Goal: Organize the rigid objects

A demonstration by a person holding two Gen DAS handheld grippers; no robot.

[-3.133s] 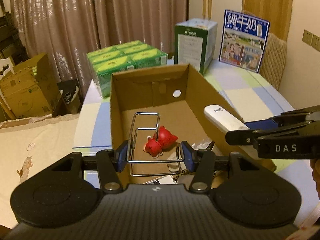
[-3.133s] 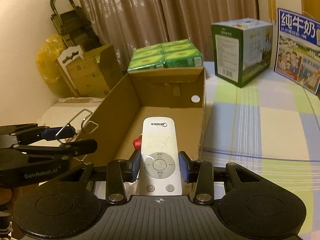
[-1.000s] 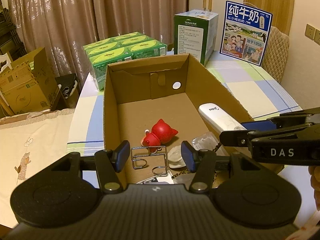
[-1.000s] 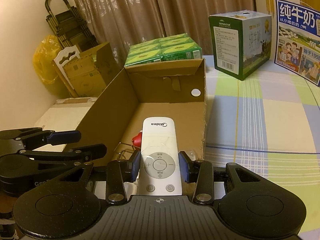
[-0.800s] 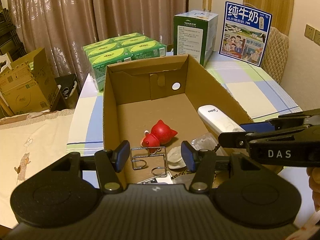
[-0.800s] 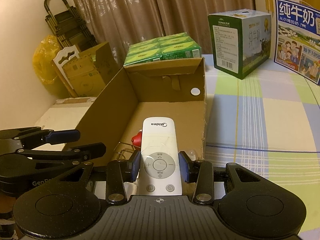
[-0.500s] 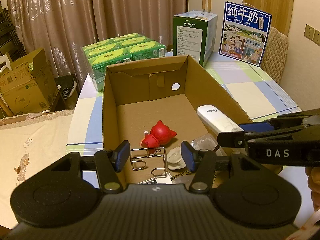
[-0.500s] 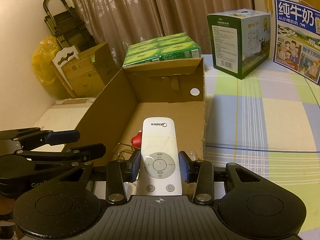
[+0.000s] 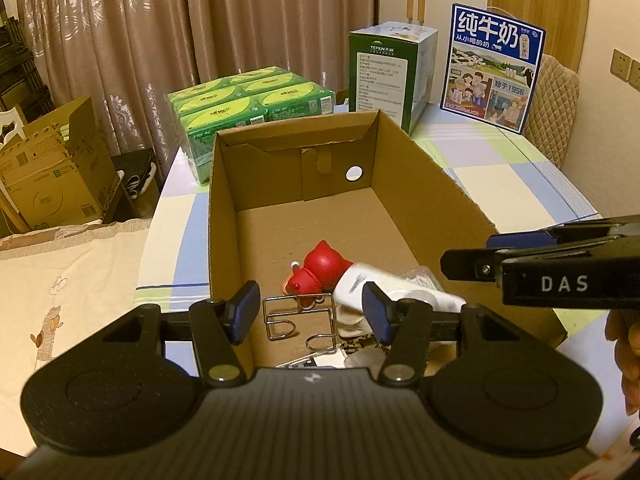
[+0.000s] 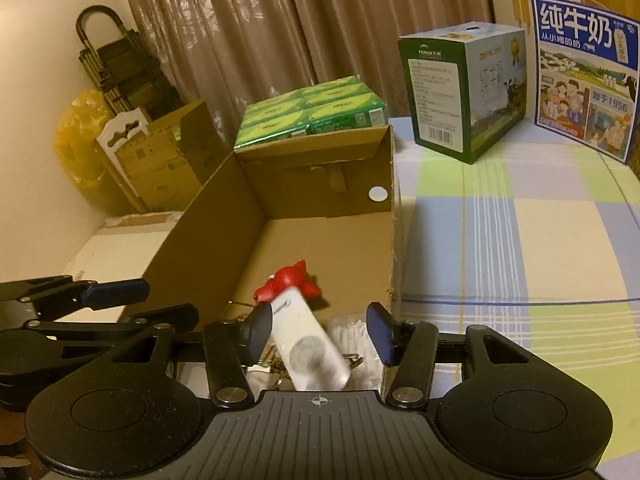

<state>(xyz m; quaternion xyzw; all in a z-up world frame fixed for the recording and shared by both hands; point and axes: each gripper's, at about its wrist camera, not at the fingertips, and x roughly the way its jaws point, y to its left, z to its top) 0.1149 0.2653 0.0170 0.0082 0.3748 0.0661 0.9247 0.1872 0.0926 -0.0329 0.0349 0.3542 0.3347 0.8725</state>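
An open cardboard box (image 9: 224, 184) stands on the table and also shows in the right wrist view (image 10: 208, 216). Inside lie a red toy figure (image 9: 318, 270), a bent wire rack (image 9: 298, 318) and a white remote control (image 9: 384, 286). The remote is blurred in the right wrist view (image 10: 308, 346), tilted against the red toy (image 10: 290, 280). My left gripper (image 9: 306, 312) is open and empty over the box's near end. My right gripper (image 10: 318, 330) is open above the remote, apart from it; it shows from the side in the left wrist view (image 9: 472, 260).
Green tissue packs (image 9: 248, 98), a green carton (image 9: 384, 68) and a blue milk carton (image 9: 494, 66) stand behind the box on the checked tablecloth (image 10: 520, 240). Clear wrappers and small items (image 10: 356, 340) lie in the box's near end. Cardboard boxes (image 9: 52, 172) sit on the floor left.
My right gripper has opened and let go of the remote, which has dropped into the box beside the red toy. The left gripper stays open over the wire rack.
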